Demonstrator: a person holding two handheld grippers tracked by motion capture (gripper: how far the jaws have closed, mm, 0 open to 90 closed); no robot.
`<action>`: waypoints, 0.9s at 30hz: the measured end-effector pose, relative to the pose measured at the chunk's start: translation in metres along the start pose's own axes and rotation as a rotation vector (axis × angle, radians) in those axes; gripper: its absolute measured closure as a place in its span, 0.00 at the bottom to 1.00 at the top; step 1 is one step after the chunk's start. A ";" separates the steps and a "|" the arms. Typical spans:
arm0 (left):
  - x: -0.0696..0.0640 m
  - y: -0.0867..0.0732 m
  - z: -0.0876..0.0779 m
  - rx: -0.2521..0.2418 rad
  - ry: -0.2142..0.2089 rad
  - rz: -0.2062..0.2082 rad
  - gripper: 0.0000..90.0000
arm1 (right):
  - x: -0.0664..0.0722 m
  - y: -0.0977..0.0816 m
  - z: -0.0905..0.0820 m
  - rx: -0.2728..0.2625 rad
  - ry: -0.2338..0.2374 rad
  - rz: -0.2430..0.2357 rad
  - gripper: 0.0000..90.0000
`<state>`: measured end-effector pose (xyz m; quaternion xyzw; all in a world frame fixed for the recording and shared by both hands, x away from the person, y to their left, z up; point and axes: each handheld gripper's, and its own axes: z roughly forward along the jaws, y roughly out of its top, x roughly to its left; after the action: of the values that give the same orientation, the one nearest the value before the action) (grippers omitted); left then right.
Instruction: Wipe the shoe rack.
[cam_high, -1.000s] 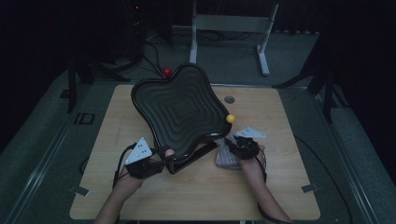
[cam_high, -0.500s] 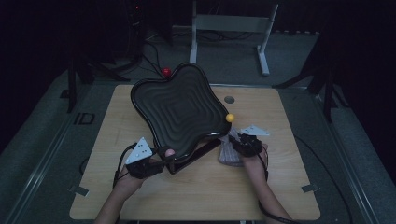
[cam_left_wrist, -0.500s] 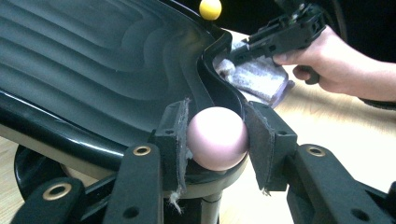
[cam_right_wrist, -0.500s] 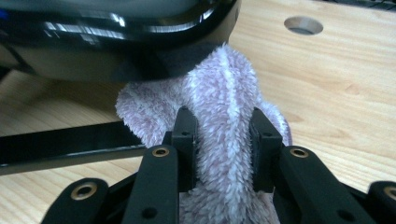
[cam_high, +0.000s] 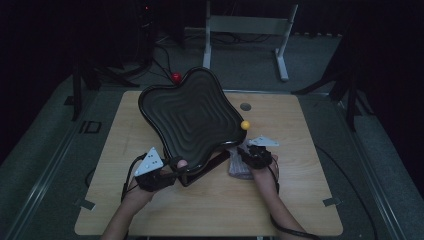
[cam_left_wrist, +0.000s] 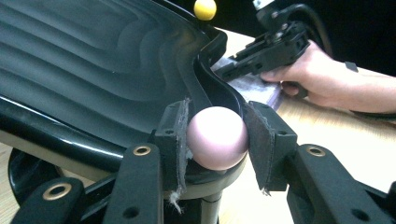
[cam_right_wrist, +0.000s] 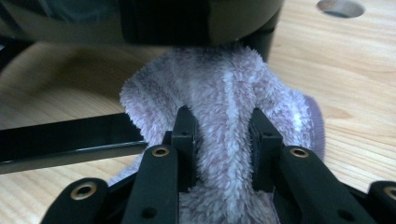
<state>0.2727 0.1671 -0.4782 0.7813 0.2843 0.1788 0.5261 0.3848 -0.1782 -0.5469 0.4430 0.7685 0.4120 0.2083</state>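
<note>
— Left gripper (cam_left_wrist: 215, 140) first: what do its jaws have?

— They are clamped on a smooth pale pink ball (cam_left_wrist: 217, 143), one felt-faced pad pressed against each side of it. The ball sits at the near rim of a big black wavy-edged tray with stepped ridges (cam_left_wrist: 93, 60), and the tray stands tilted on a black stand. From the high view the same gripper (cam_high: 175, 167) is at the tray's lower corner, with the grey three-cornered plate on top of it.

— And the right gripper (cam_right_wrist: 223, 140)?

— Its jaws are pinched together on a fold of a fluffy lilac cloth (cam_right_wrist: 229, 93). The cloth bunches up between the pads and spreads out beyond them over the light wooden table (cam_right_wrist: 364, 70), right under the tray's edge. In the high view the right gripper (cam_high: 248, 153) rests on that cloth (cam_high: 238, 167), just beside the tray's (cam_high: 190, 117) lower right side.

— Anything else near them?

— A small yellow ball (cam_high: 245, 125) sits at the tray's right edge; in the left gripper view it (cam_left_wrist: 205, 8) shows above the rim. A red ball (cam_high: 176, 77) is beyond the tray's far corner, and a round hole (cam_high: 245, 106) in the tabletop lies a little past the yellow one.

— Do the two grippers touch?

— No, they are apart, with the tray's lower corner between them.
</note>
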 end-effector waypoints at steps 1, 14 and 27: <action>0.000 0.000 0.000 0.000 0.000 0.001 0.67 | 0.002 0.000 0.003 0.002 -0.001 0.001 0.77; 0.000 -0.001 0.000 -0.004 0.002 -0.004 0.67 | 0.045 -0.005 0.009 0.035 0.091 -0.088 0.77; -0.001 0.000 0.000 0.004 0.010 0.006 0.67 | 0.092 -0.008 0.007 0.040 0.194 -0.187 0.77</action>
<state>0.2719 0.1659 -0.4778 0.7824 0.2849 0.1839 0.5223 0.3372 -0.0990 -0.5534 0.3316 0.8311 0.4162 0.1618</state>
